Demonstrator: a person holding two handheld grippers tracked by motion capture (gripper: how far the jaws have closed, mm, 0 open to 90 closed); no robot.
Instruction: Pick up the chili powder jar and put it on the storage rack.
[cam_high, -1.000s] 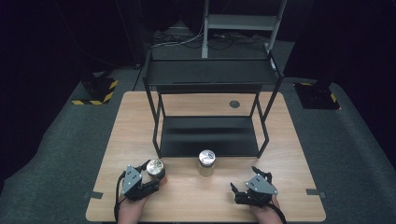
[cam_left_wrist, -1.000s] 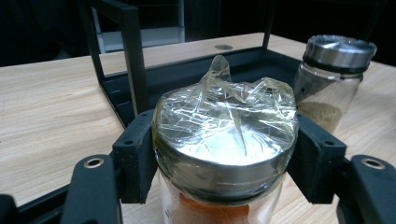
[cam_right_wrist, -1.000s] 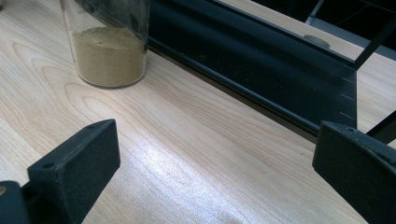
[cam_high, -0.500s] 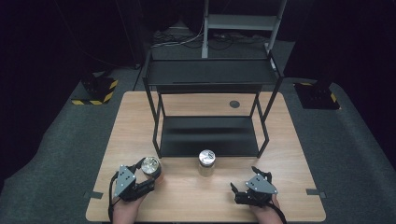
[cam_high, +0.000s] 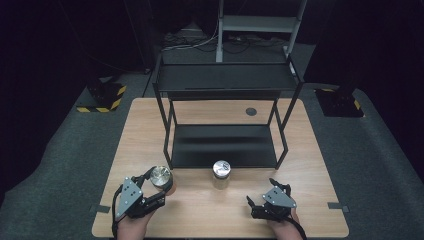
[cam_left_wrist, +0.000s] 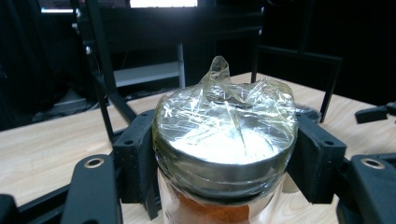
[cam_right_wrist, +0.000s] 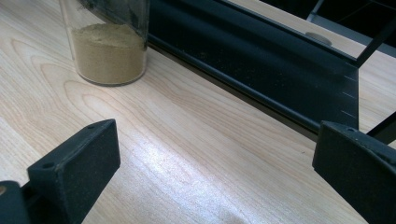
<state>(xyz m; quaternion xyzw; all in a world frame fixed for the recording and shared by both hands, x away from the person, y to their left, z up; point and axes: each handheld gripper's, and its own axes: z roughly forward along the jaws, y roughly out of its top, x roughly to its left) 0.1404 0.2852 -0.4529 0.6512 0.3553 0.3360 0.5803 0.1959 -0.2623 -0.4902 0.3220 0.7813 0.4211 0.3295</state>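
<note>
2 jars before black rack, left gripper clamping orange-powder jar, right gripper agape, tan-powder jar apart

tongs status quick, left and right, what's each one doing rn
Left tongs: closed on the jar with the foil-wrapped lid, orange powder inside.
Right tongs: open, holding nothing, low over the table.

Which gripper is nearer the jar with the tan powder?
Right, narrowly. The right gripper sits open just right of and in front of the tan-powder jar; the left gripper, farther to its left, is shut on the orange-powder jar.
</note>
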